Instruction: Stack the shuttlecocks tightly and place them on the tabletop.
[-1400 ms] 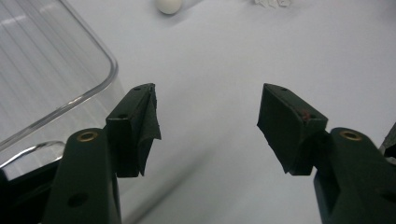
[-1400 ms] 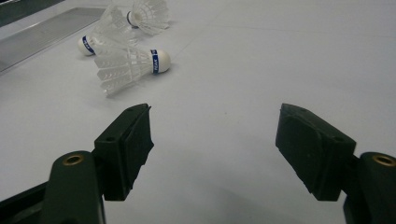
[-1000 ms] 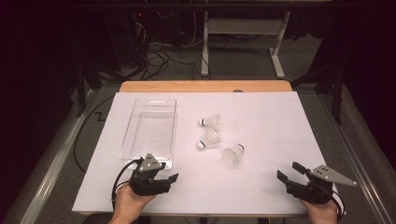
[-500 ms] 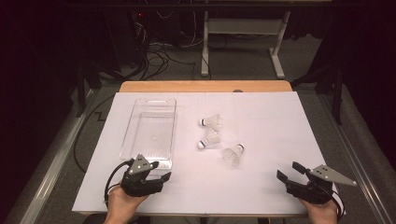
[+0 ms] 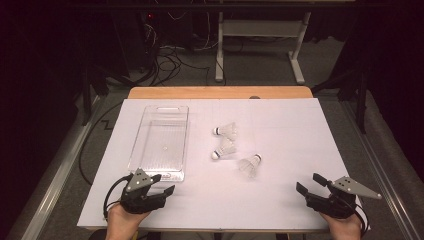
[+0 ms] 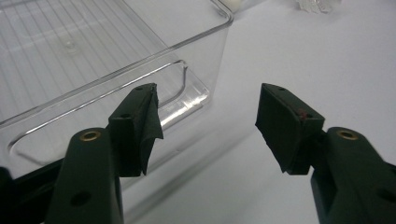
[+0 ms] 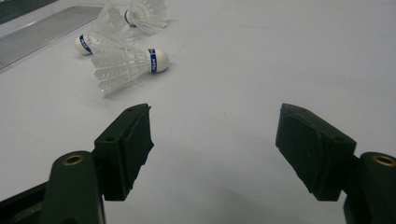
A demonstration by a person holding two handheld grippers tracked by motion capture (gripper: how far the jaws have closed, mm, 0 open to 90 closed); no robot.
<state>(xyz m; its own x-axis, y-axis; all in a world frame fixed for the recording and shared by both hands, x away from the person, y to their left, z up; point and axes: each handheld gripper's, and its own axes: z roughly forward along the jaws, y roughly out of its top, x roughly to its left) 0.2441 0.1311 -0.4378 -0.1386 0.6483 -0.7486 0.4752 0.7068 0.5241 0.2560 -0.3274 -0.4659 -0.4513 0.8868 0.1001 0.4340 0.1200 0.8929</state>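
- Three shuttlecocks lie mid-table: nearest shuttlecock (image 5: pixel 250 164), middle shuttlecock (image 5: pixel 223 149), far shuttlecock (image 5: pixel 227 131). The clear bin (image 5: pixel 150 170) sits to their left.
- These look featherlight, and the skirts probably crush easily. I'd pinch the cork end (image 7: pixel 159 60), gently.
- Right gripper (image 5: pixel 314 184): jaws spread wide, holding nothing, well short of the nearest one.
- Left gripper (image 5: pixel 162 184): jaws spread too, empty, just beside the bin's near end.

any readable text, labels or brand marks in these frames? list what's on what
Nearest shuttlecock: blue band by the cork carries white print, too blurred to read.
Second shuttlecock: blue band with white print, also too small to read.
Third shuttlecock: no print can be made out.
Clear plastic bin: no label or lettering visible.
Neither gripper's jaws show any lettering.
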